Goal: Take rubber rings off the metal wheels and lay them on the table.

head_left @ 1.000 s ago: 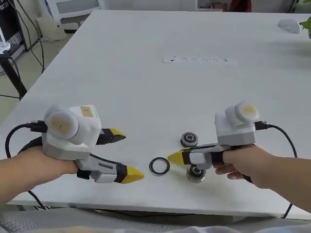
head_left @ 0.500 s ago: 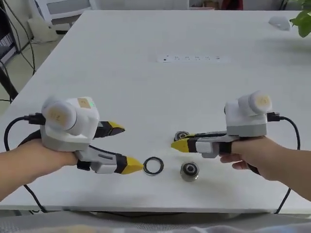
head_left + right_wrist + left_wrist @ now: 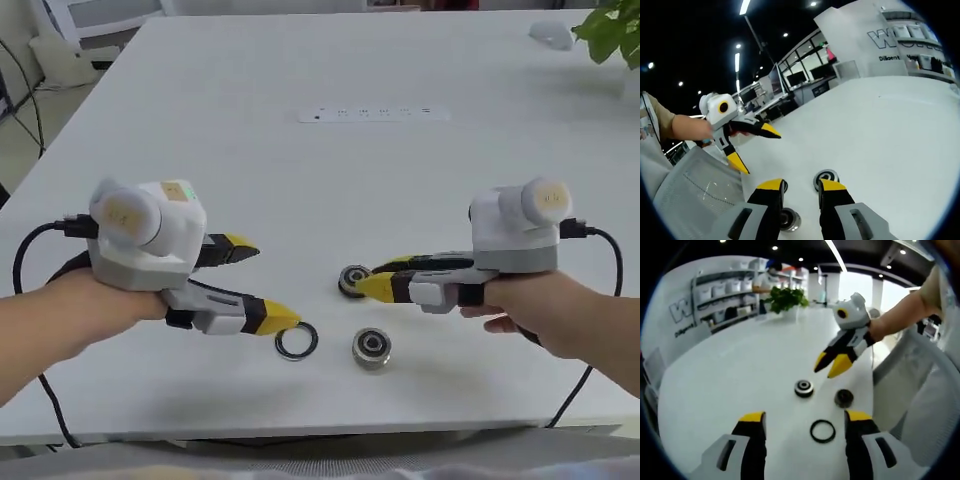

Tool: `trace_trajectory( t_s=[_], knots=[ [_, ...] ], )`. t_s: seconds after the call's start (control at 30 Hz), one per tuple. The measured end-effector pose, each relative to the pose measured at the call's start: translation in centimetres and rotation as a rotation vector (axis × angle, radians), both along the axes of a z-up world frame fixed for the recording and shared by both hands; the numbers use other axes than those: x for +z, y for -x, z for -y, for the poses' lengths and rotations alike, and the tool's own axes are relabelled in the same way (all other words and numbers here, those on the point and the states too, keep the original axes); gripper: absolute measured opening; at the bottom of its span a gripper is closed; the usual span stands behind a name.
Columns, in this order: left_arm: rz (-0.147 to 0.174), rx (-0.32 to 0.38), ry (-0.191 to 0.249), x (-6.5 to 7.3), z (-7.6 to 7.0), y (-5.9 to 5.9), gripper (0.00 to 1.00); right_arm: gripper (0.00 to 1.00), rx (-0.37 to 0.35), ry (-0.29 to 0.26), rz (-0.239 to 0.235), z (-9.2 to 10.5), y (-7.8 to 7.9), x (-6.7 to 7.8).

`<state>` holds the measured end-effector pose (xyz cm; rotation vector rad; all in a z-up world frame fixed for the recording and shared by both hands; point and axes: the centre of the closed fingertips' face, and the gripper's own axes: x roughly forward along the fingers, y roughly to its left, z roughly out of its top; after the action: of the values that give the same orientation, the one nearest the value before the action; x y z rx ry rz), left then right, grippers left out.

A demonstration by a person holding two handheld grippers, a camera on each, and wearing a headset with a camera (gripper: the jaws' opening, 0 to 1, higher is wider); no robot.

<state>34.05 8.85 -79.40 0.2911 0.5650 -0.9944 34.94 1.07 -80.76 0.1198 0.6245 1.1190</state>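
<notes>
**Hovering claws, one ring lying loose**

The left claw (image 3: 268,285) gapes wide and empty. The right claw (image 3: 378,276) is narrowly parted and empty. The rubber ring (image 3: 296,341) lies flat on the table (image 3: 300,180), with the near wheel (image 3: 372,346) at its 3 o'clock and the far wheel (image 3: 352,280) at its 1 o'clock.

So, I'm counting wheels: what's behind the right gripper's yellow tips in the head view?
One metal wheel lies on the table behind the right gripper; its tips cover part of the wheel's rim.
</notes>
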Motion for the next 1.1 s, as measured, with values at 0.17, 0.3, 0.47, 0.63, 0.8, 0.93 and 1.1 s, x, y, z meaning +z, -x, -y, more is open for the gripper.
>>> trace_trajectory(
  t_s=[0.17, 0.3, 0.47, 0.63, 0.8, 0.93, 1.1],
  knots=[
    [-0.003, -0.009, -0.002, -0.3, 0.7, -0.4, 0.63, 0.26, -0.001, 0.032, 0.037, 0.7, -0.4, -0.5],
    [-0.009, -0.010, -0.002, -0.5, 1.1, -0.8, 0.62, 0.26, -0.002, 0.044, 0.053, 1.0, -0.8, -0.8],
    [-0.011, -0.008, -0.001, -0.8, 1.7, -1.3, 0.60, 0.27, 0.004, 0.072, 0.083, 1.2, -1.3, -1.4],
    [-0.010, -0.002, 0.006, -1.0, 2.1, -1.9, 0.58, 0.27, 0.008, 0.091, 0.114, 1.2, -1.8, -1.9],
    [-0.009, 0.008, 0.010, -1.2, 2.4, -2.6, 0.55, 0.27, 0.028, 0.116, 0.137, 1.0, -2.1, -2.7],
    [-0.014, 0.012, 0.020, -1.4, 2.9, -3.0, 0.53, 0.26, 0.034, 0.132, 0.149, 1.2, -2.4, -3.6],
    [-0.017, 0.011, 0.023, -1.8, 3.4, -3.3, 0.50, 0.25, 0.044, 0.153, 0.166, 1.2, -2.5, -4.2]
  ],
)
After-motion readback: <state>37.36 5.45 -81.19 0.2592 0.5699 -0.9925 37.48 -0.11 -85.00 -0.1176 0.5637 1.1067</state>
